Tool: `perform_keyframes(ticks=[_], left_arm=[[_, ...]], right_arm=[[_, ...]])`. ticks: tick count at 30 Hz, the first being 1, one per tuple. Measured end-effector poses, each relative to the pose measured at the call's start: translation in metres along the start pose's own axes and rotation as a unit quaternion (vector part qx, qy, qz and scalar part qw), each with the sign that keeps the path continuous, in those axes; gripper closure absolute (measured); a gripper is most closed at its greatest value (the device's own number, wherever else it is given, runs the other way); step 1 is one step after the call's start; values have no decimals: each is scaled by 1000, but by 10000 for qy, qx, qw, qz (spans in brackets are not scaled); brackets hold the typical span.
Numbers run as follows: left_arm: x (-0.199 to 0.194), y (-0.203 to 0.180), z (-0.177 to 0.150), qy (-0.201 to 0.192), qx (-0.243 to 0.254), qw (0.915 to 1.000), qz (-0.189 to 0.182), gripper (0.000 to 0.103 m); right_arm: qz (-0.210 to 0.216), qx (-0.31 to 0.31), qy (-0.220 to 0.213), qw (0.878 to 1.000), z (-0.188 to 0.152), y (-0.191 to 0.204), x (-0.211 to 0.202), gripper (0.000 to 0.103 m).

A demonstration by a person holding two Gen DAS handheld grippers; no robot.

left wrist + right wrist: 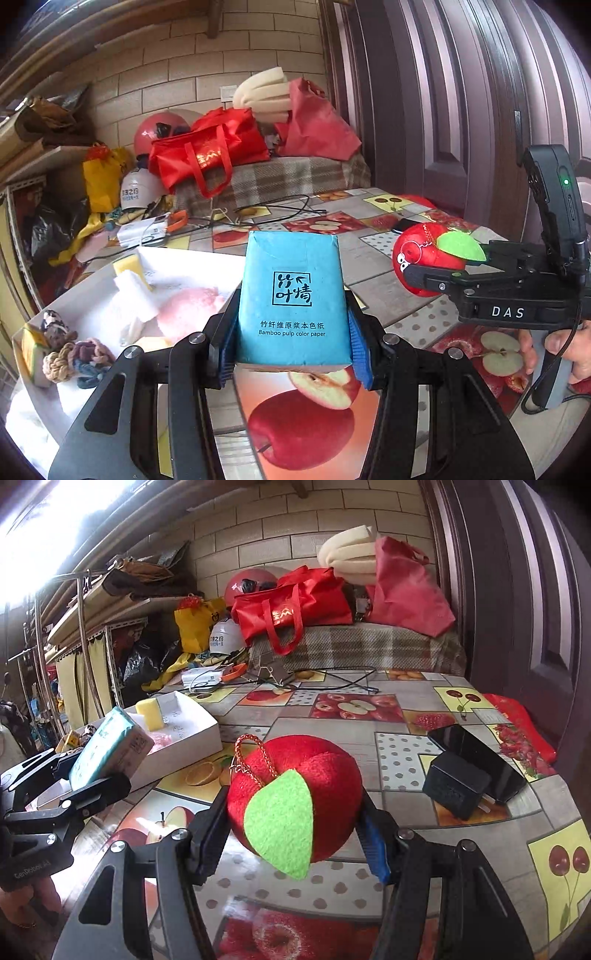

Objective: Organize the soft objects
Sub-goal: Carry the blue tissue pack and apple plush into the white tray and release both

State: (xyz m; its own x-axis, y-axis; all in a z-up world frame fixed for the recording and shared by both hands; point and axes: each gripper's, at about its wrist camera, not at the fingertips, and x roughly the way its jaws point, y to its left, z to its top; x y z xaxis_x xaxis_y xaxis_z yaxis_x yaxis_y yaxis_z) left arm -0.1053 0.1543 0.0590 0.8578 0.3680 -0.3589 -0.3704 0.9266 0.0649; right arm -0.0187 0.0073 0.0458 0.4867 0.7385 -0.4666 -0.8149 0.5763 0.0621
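My left gripper (pixel 293 343) is clamped on the blue tissue pack (pixel 293 295), its blue pads pressing both sides, the pack held up above the fruit-print tablecloth (pixel 388 295); my right gripper (pixel 295 834) squeezes the red plush apple (pixel 314 775), green felt leaf (pixel 280 830) facing the camera, also lifted off the cloth; the white box (pixel 192 734) sits left of the pack, holding a yellow sponge (pixel 149 714) and a pink puff (pixel 188 306); a black charger (pixel 454 790) and phone (pixel 476 760) lie right of the apple.
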Motion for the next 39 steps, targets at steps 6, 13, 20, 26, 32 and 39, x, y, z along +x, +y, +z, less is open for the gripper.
perform_keyframes(ticks=[6,13,20,26,32,39], left_arm=[[-18,64,-14,-88,-378,9951,911,53],[-22,148,-26,-87,-1299,9772,1676,53],[-22,173,-31,-185,-1607,9689,1874,53],[-17,181,-31,-100,-1760,9661,1885,48],[-20,177,-29,-207,-1690,9635,2065,0],[-22,174,-28,-293,-1596,9640,2104,0]], right_arm=[[431,-337,-58,9985,7,59,21,40],[683,-418,-182,9966,23,112,57,40],[640,-253,-302,9972,42,131,93,40],[600,-329,-352,9970,56,148,119,38],[627,-648,-343,9953,56,163,122,0],[542,-574,-791,9937,55,159,106,0]])
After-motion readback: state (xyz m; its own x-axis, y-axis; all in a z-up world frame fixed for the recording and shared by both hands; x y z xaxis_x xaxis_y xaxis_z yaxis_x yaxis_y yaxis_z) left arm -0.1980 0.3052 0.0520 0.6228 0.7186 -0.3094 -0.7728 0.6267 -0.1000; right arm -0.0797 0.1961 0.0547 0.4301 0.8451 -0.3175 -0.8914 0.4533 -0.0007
